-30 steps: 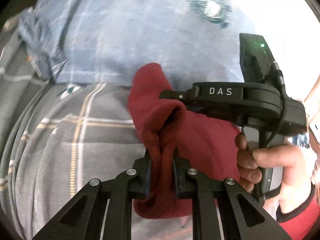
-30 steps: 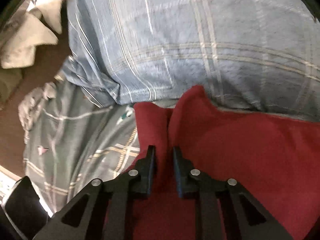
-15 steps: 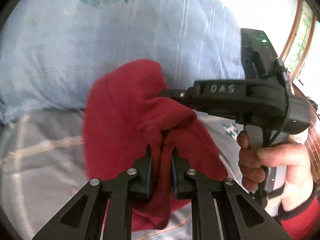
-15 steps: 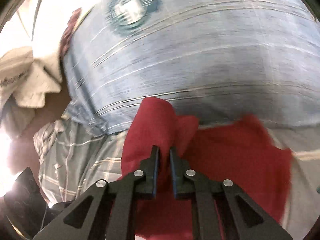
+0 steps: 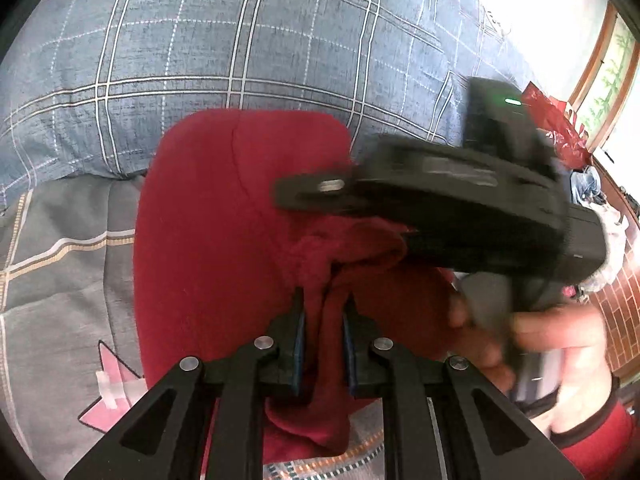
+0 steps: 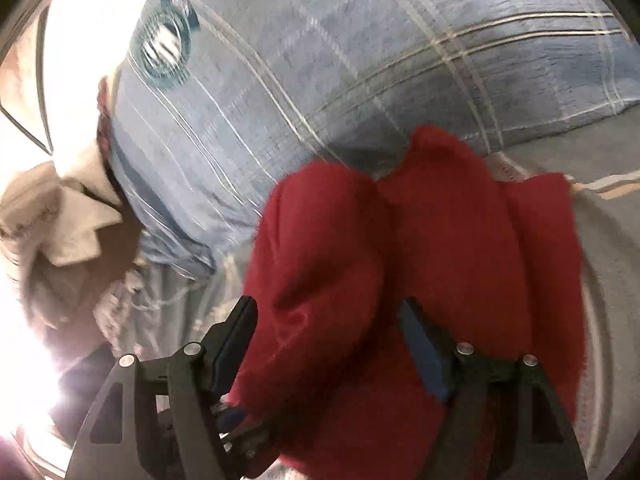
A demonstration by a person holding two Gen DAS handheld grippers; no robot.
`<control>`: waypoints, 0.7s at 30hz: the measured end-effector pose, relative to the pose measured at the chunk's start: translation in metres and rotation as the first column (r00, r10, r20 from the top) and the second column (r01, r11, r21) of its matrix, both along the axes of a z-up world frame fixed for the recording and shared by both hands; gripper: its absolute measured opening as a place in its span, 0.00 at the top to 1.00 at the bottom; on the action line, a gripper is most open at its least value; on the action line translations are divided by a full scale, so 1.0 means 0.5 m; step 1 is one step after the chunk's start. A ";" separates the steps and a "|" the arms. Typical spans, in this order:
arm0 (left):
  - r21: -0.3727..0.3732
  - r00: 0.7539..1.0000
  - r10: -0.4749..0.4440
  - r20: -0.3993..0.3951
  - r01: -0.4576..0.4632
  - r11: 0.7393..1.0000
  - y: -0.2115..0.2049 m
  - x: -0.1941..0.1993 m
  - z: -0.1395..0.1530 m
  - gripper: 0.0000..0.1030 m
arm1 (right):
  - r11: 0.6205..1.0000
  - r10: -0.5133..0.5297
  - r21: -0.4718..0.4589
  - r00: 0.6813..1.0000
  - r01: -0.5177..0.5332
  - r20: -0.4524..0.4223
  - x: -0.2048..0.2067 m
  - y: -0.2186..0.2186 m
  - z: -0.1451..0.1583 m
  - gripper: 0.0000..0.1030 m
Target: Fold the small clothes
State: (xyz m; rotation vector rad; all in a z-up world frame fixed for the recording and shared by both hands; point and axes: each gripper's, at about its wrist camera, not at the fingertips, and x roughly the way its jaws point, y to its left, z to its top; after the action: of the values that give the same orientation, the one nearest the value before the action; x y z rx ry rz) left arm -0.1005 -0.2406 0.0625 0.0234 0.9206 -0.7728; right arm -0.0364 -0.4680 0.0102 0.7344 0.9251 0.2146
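On the bed, against a blue plaid pillow (image 5: 248,32), we record a red garment (image 5: 208,240) lying bunched over the grey checked bedding (image 5: 52,280). From the left wrist view we note the left hand-held gripper (image 5: 323,332) clamped on a gathered fold of the red cloth, its blue pads pressed against the fabric on both sides. Only this view shows the right hand-held gripper (image 5: 320,192) from outside, blurred, above the garment, with the person's hand (image 5: 532,344) on its handle and a red sleeve cuff at the wrist. From the right wrist view we note what the left cannot show: the right jaws have just been opening and now stand wide apart, the red cloth mounded loosely between them with the pads not pressing. This view alone also shows a teal round emblem (image 6: 166,50) on the pillow and crumpled beige cloth (image 6: 52,216) at left.
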 end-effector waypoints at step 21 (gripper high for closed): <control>0.061 0.987 0.125 0.096 -0.131 0.989 0.065 -0.029 0.076 0.30 | 0.888 -0.170 -0.421 0.983 0.185 0.072 -0.095 -0.072 0.102 0.50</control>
State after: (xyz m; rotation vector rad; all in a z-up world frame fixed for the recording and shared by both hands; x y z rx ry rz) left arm -0.1151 -0.2079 0.1003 0.0574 0.8512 -0.6164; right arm -0.0841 -0.5038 0.0614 0.4014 0.8292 -0.1384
